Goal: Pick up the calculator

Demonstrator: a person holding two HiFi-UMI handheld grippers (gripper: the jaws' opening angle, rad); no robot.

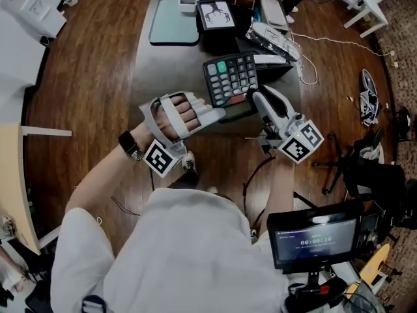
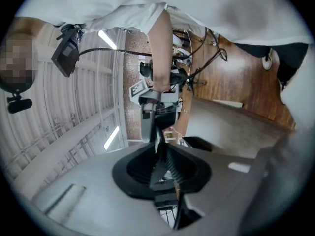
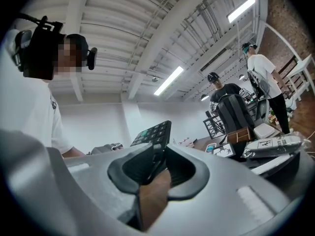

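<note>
Left tool (image 1: 218, 114) and right tool (image 1: 259, 101) are both clamped narrow on the flat black plastic calculator (image 1: 229, 77), chunky square keys.

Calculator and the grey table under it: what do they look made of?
Calculator: likely hard plastic, with a matte black casing and moulded raised keys, dark plus a few teal and red ones. Table: smooth flat grey top with no grain, maybe laminate or painted board; the look leaves it open.
</note>
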